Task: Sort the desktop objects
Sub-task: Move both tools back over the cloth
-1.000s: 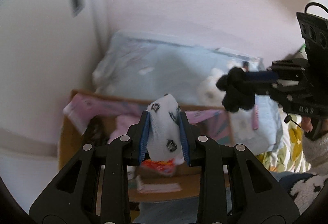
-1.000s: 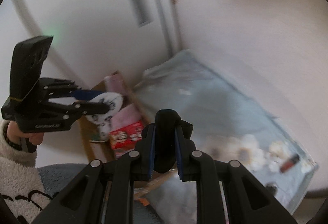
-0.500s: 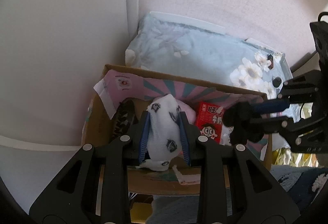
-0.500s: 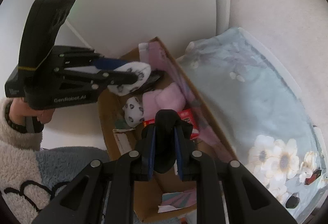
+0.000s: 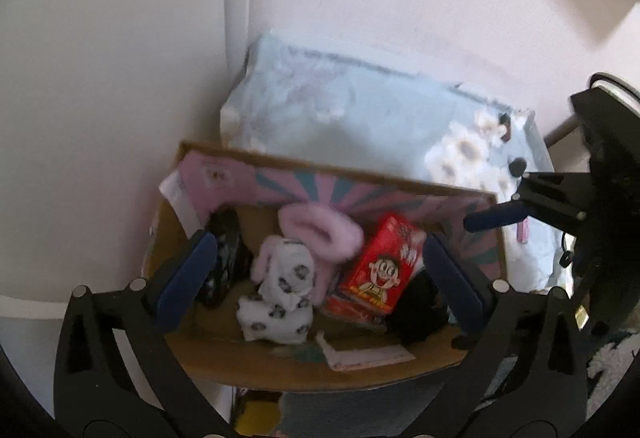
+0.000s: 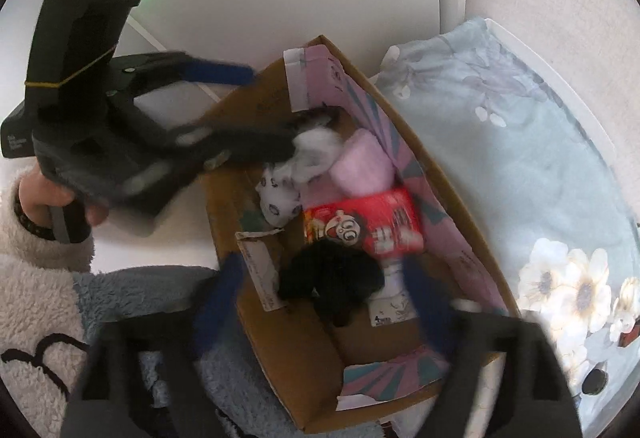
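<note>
A cardboard box (image 5: 280,366) (image 6: 296,358) holds white socks with black prints (image 5: 280,298) (image 6: 280,197), a pink fluffy item (image 5: 320,234) (image 6: 364,165), a red snack pack (image 5: 380,270) (image 6: 368,222) and a black sock (image 5: 418,310) (image 6: 332,274). My left gripper (image 5: 316,278) is open and empty above the box; it also shows in the right wrist view (image 6: 256,109). My right gripper (image 6: 320,302) is open and empty over the black sock; one blue finger shows in the left wrist view (image 5: 496,217).
A pale blue floral cushion (image 5: 360,117) (image 6: 520,157) lies beside the box. A white wall and door (image 5: 100,77) stand behind it. A small black round thing (image 6: 594,382) and a dark red thing (image 6: 630,336) rest on the cushion. A fluffy grey-blue blanket (image 6: 132,294) lies near me.
Both grippers have opened over the box. The white printed sock dropped from the left one and the black sock from the right one; both lie in the box.
</note>
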Tool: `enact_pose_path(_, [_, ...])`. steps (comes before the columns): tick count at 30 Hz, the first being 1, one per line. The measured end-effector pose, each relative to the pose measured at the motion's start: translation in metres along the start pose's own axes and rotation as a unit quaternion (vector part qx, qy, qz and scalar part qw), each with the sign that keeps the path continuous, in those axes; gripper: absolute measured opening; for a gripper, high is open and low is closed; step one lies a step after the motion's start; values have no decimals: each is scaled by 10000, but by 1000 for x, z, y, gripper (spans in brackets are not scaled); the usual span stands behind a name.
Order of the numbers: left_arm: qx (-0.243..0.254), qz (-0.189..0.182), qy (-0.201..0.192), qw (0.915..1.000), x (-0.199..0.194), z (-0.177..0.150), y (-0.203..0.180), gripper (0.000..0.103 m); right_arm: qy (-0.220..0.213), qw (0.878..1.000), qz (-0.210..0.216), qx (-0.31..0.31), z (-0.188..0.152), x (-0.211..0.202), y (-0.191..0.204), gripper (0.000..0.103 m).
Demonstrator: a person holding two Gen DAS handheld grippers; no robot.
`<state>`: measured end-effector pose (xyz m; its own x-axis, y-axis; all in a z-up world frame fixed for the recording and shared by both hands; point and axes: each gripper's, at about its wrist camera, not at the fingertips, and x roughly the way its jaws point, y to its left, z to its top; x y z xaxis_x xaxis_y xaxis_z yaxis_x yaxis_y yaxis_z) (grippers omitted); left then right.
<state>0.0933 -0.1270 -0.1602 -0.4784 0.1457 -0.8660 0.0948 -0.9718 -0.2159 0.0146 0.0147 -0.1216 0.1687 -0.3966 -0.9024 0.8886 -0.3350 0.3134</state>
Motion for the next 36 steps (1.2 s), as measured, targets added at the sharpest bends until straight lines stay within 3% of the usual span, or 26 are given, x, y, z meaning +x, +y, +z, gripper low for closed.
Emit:
enact_pose_path(3, [168,90,-97,9998,-3,6,-6,103,28,9999,-131,-51,-4,0,-1,99])
enact_pose_path(6, [313,139,-110,9994,-2,12,-10,103,11,10000,14,61,-10,-1,-5,102])
enact_pose_path(14, [725,74,34,9973,4,18,-29,103,-528,9969,-84,585,-21,-22,-19,102])
enact_pose_path(22, [1295,-107,135,9914,13,27,-66,103,-1078,9804,245,1631,-52,-45,-49,102])
enact_pose_path(26, [1653,-196,180,9859,17,31,-91,103,-1179,9748,21,1895,-73,-59,-57,102])
enact_pose_path(30, [1894,-338,182,9812,21,38,-120,103,-1464,9541,-313,2593,-103,-81,-75,102])
enact_pose_path(32, [1913,-497,185,9801,23,42,-133,103,-1662,9361,-664,3027,-123,-93,-87,102])
enact_pose_path(36, [2207,-740,68,9725,28,55,-170,103,-1755,9053,-732,3798,-167,-96,-113,102])
